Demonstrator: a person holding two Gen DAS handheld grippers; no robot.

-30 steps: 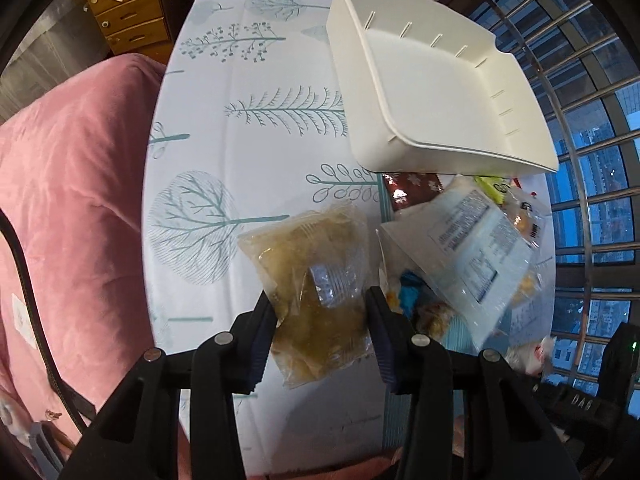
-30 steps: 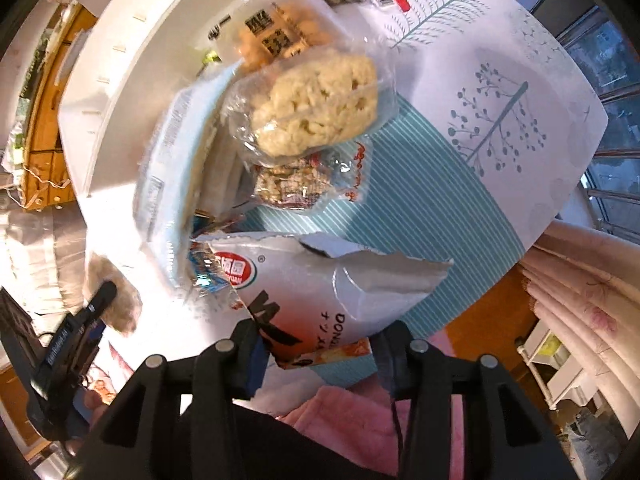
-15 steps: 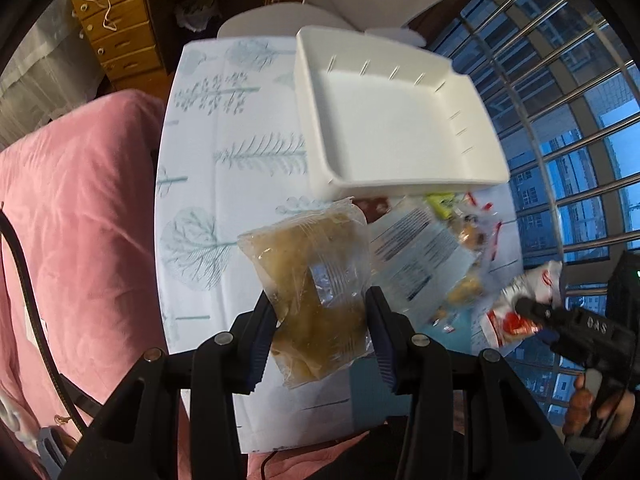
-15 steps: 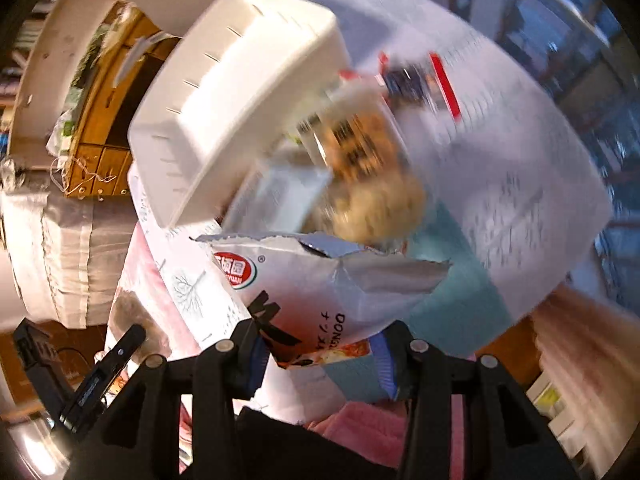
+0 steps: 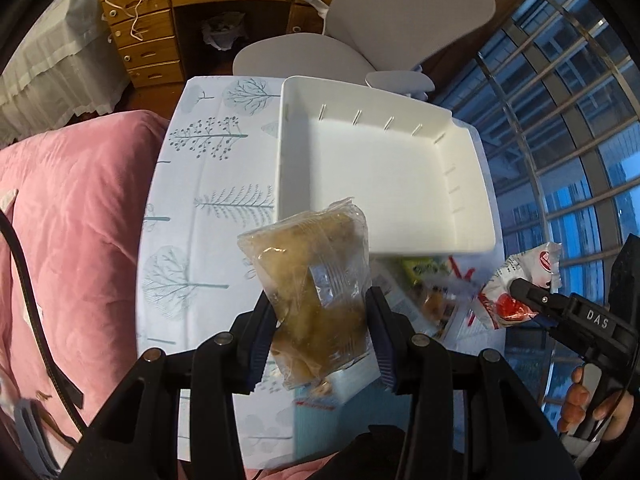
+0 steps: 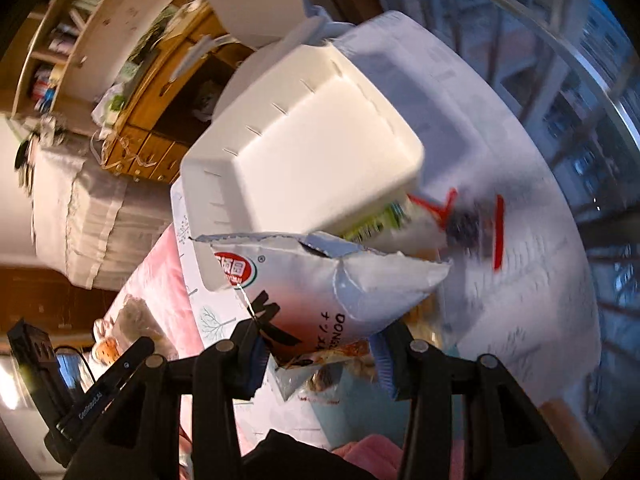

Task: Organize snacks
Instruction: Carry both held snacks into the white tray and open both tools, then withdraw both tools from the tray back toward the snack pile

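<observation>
My left gripper point(image 5: 320, 324) is shut on a clear packet of brownish snack point(image 5: 312, 292), held in the air over the near rim of the white bin point(image 5: 384, 176). My right gripper point(image 6: 320, 352) is shut on a torn-open white and red snack bag point(image 6: 320, 292), lifted above the table near the white bin point(image 6: 304, 148). In the left wrist view the right gripper point(image 5: 520, 300) shows at the right edge with that bag point(image 5: 516, 280) in its jaws. The bin holds nothing. Several other snack packets point(image 5: 424, 292) lie on the table just below the bin.
The table wears a white cloth printed with trees point(image 5: 212, 208). A pink blanket point(image 5: 68, 216) lies to its left. White chairs point(image 5: 304, 52) and a wooden drawer unit point(image 5: 148, 36) stand beyond the table. Barred windows point(image 5: 572, 128) run along the right.
Both grippers have risen with their packets still held. The bin's inside has come into full view. The right gripper has rolled and swung toward the bin, its view now blurred.
</observation>
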